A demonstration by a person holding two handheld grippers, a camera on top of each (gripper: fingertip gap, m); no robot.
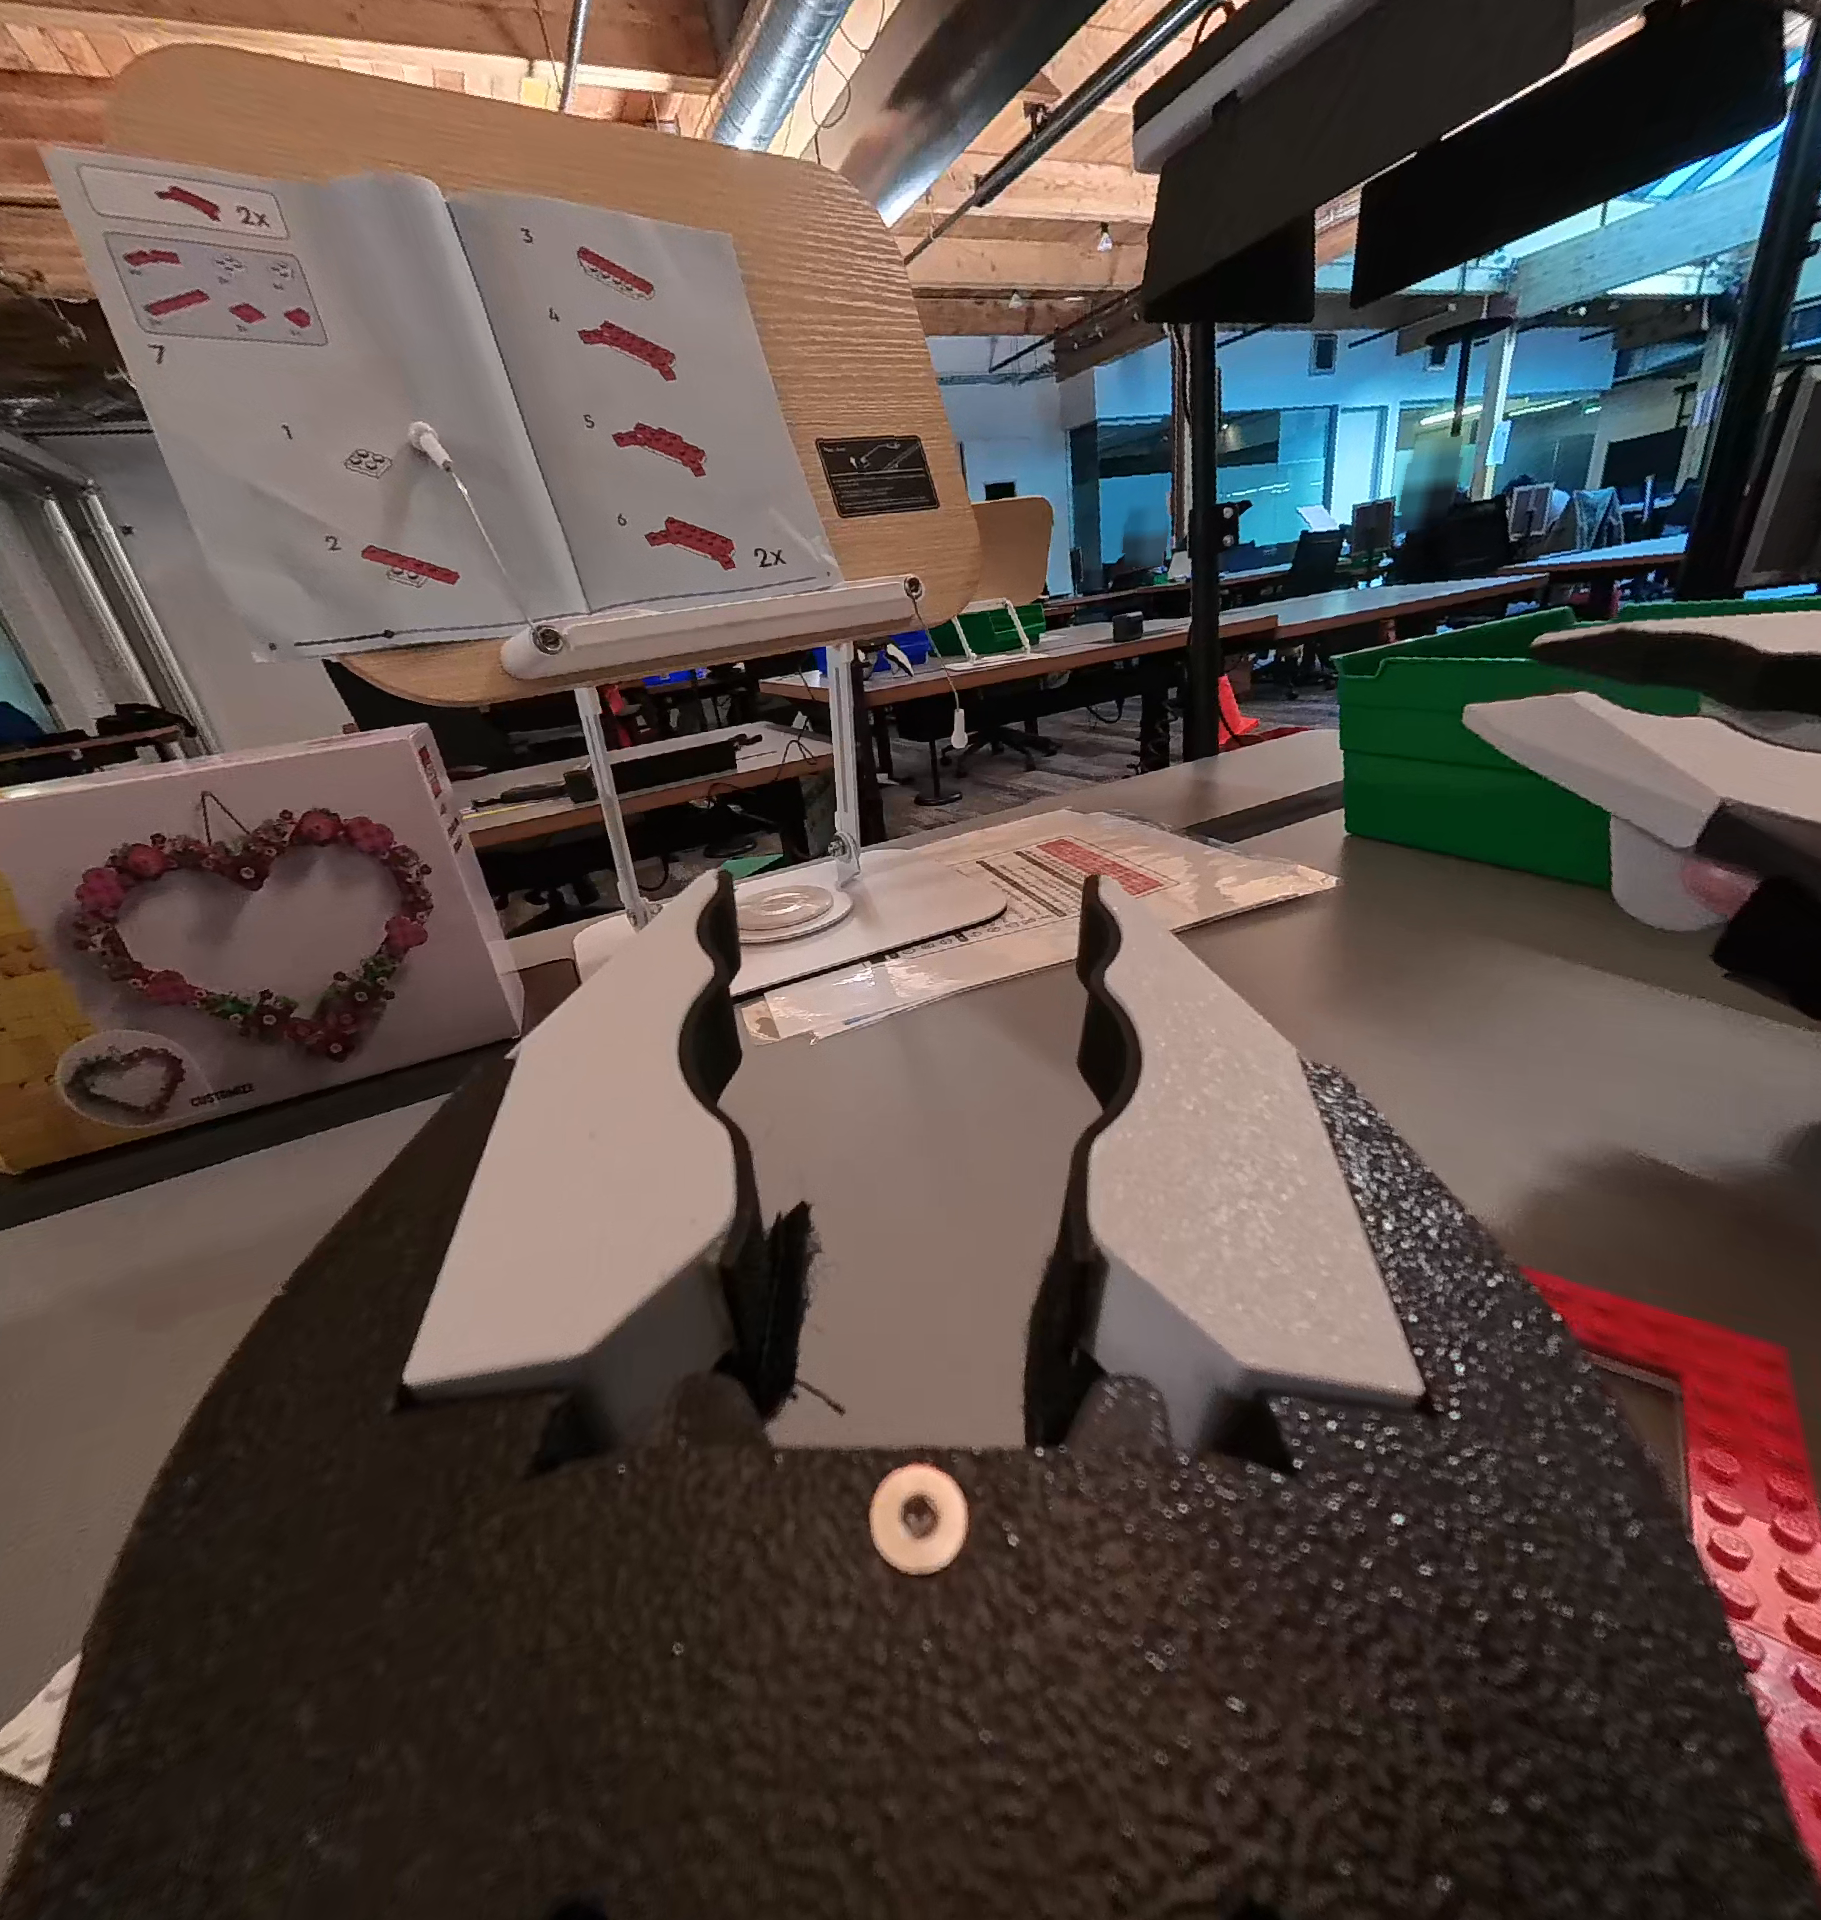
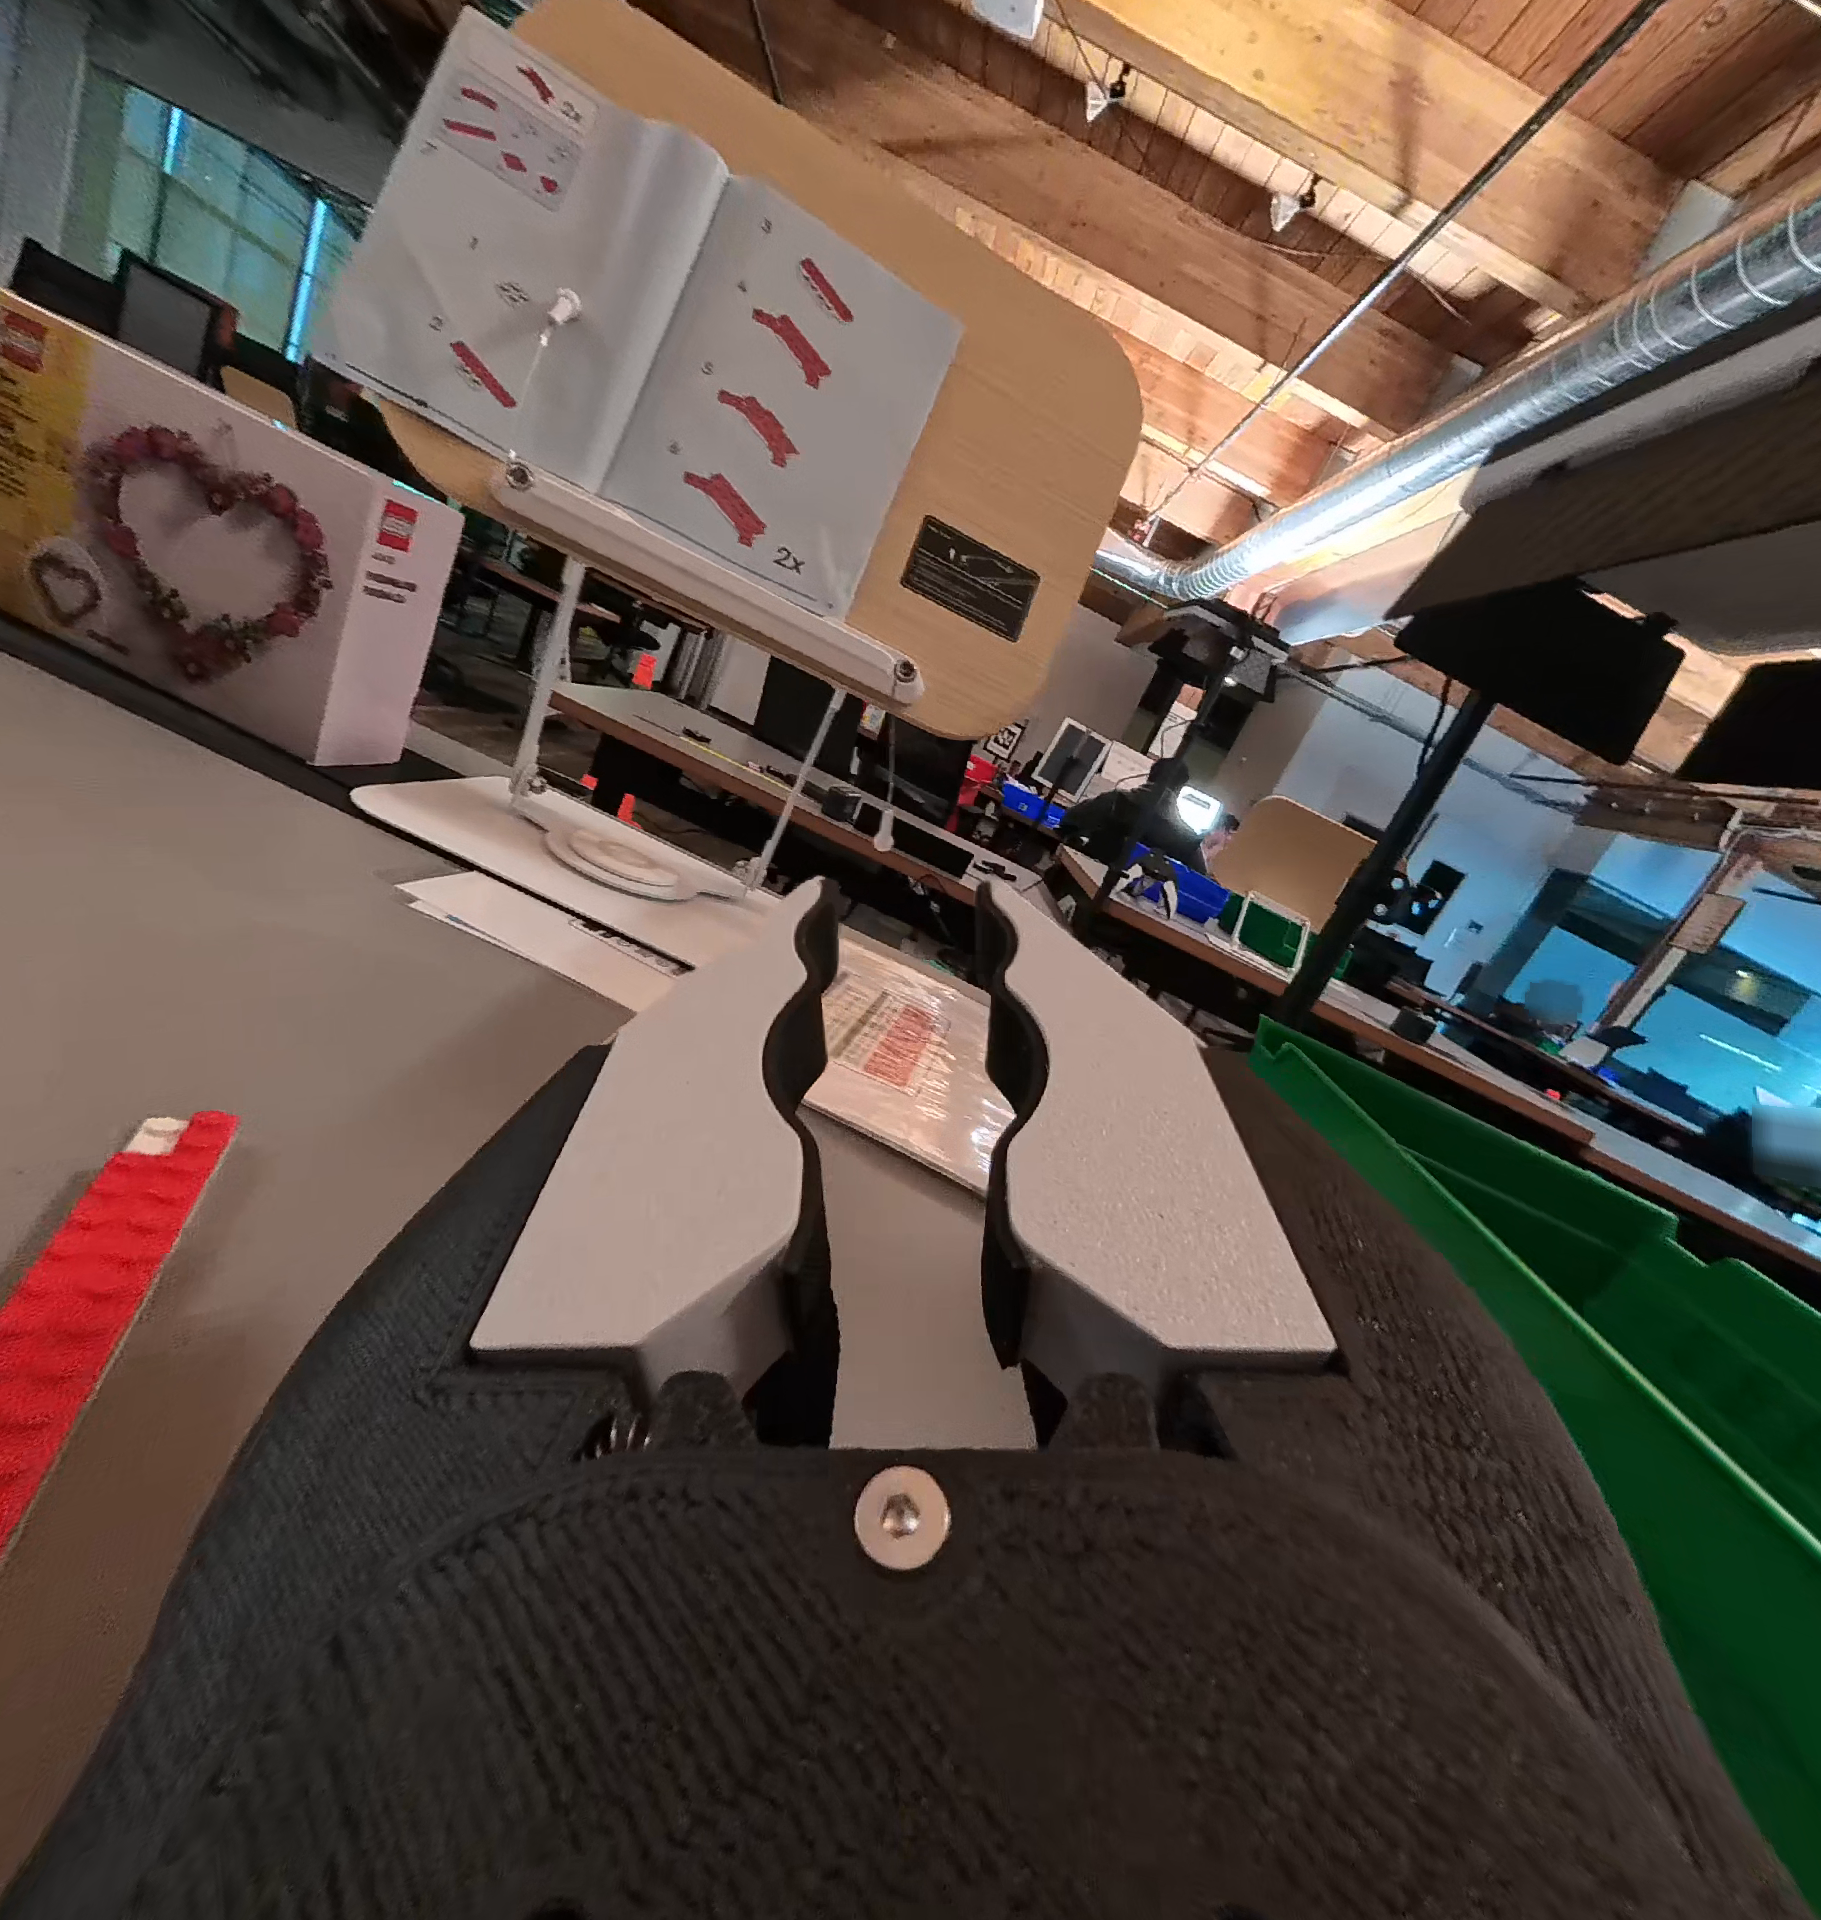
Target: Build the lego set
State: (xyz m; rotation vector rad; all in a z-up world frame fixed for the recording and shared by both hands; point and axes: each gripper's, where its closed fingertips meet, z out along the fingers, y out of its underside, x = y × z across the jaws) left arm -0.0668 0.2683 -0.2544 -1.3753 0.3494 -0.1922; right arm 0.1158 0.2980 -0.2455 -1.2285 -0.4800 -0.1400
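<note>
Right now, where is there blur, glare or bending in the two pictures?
Left wrist view: the right tool is blurred at the edge; straight posts bow from the wide lens. Right wrist view: the red plate is smeared; glare lies on the plastic sheet.

A flat red studded lego frame (image 1: 1763,1558) lies on the grey tabletop (image 1: 1457,1039), its corner at near right. Another red studded strip (image 2: 64,1340), white-tipped, lies near left.

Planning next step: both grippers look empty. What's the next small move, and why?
Probably swing the right gripper toward the green bin at its right to fetch a piece. Both it and the left gripper are open and hold nothing, and the red plates on the table look untouched.
</note>
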